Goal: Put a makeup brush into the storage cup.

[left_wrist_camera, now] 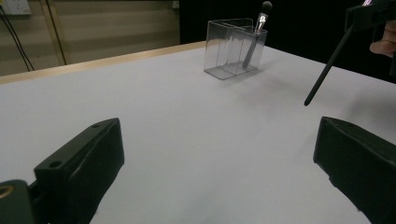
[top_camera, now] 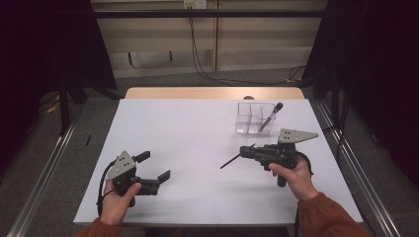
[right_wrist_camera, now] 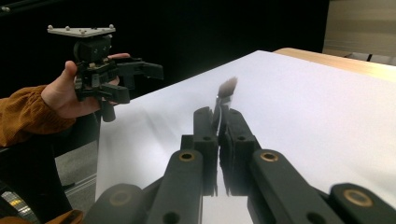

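Status: we read this as loading brushes into the clear organizer (top_camera: 254,118) at the far right of the table (top_camera: 188,148).

Done: one brush (top_camera: 271,116) already stands in the organizer's right-hand compartment, handle down, tilted, head poking above the rim. The left gripper view shows the same: it leans against the wall of the end cell (left_wrist_camera: 254,39).

In hand: right gripper (top_camera: 243,151) has its jaws pinched tight on a second brush (top_camera: 232,160). It's lifted off the table, sitting near-right, between us and the organizer. In the high view the thin dark handle sticks out left and near from the jaws, angled down toward the tabletop. In the right gripper view the bristle end (right_wrist_camera: 227,87) shows just past the closed jaws, blurred.

Left gripper (top_camera: 154,168) is at near left, jaws spread wide, nothing between them, hovering over bare table well apart from everything.

Left to do, our call: swing the held brush upright, carry it far-right over the organizer, drop it in a free cell. Remaining cells look empty. Roughly half done.
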`<state>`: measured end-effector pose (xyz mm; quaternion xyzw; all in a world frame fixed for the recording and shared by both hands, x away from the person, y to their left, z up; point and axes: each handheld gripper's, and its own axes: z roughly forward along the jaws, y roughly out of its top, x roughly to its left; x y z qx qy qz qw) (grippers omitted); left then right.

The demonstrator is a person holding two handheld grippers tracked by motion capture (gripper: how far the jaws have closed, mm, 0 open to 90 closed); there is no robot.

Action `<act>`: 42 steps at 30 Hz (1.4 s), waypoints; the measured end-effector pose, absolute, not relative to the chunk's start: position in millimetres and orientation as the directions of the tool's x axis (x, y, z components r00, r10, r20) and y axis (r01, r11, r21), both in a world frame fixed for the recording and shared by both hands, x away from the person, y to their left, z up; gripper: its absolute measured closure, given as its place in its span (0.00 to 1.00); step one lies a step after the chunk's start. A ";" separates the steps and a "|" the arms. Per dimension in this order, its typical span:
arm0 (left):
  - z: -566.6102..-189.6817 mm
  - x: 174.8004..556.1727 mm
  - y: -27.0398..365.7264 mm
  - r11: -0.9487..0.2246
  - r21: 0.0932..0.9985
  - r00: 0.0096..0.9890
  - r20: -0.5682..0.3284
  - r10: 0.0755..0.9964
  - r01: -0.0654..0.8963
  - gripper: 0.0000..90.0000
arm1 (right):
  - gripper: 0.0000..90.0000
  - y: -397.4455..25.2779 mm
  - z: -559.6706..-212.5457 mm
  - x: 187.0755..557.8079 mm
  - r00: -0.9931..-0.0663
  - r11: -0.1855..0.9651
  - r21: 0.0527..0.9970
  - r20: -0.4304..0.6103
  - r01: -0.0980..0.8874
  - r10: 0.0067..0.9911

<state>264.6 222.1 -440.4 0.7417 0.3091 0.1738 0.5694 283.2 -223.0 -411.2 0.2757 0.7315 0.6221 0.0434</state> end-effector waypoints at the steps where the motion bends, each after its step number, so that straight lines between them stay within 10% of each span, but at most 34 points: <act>1: -440.6 264.1 224.7 -0.144 0.956 0.751 -0.104 0.652 0.257 0.02 | 0.96 -224.5 -410.9 282.5 -0.841 0.073 0.934 0.280 0.351 0.463; 42: -445.8 256.1 237.2 -0.197 0.950 0.737 -0.049 0.675 0.244 0.03 | 0.96 -304.6 -387.6 297.7 -0.707 -0.008 0.941 0.259 0.337 0.658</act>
